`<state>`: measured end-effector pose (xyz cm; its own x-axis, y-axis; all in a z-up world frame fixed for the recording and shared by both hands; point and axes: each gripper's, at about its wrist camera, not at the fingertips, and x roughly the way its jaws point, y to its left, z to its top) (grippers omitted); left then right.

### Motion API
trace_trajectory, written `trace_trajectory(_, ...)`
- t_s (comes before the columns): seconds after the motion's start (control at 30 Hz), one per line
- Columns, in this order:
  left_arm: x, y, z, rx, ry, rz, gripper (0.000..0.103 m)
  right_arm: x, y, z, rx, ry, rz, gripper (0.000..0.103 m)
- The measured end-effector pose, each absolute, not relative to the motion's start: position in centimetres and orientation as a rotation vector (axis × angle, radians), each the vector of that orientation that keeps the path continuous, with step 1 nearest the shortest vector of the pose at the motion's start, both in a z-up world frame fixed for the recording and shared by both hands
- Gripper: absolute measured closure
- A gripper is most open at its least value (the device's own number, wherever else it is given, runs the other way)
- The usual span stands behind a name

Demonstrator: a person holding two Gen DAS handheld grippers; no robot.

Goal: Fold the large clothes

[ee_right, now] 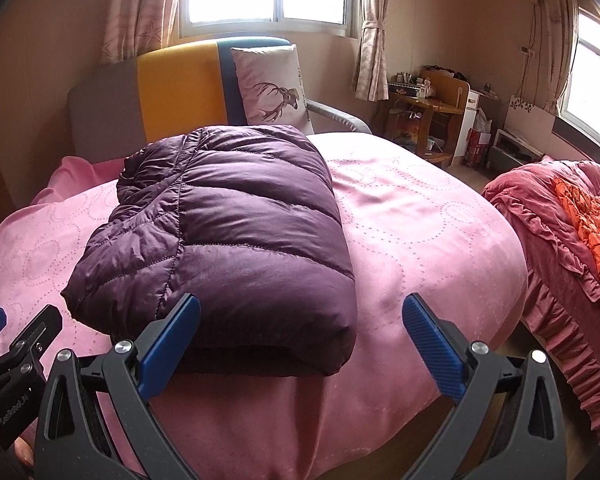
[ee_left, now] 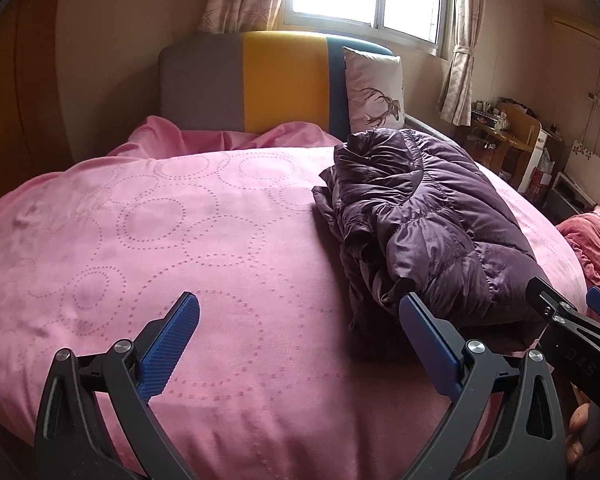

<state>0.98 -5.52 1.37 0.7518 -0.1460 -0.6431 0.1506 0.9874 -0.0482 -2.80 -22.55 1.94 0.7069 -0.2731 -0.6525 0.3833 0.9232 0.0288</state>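
A dark purple quilted down jacket lies folded into a compact bundle on the pink bed cover. It also shows in the left wrist view, to the right. My left gripper is open and empty above the bed cover, just left of the jacket's near end. My right gripper is open and empty at the jacket's near edge, its left finger in front of the bundle. Each gripper shows at the edge of the other's view.
A headboard in grey, yellow and blue stands at the far end, with a deer-print pillow against it. A second bed with red bedding is to the right. A wooden desk stands by the far wall.
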Motion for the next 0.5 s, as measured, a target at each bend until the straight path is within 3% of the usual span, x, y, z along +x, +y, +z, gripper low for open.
trace_trajectory(0.5,1.00,-5.11,1.17,-0.011,0.712,-0.132,0.004,-2.83,-22.82,1.50,0.188,0.697,-0.362,0.002)
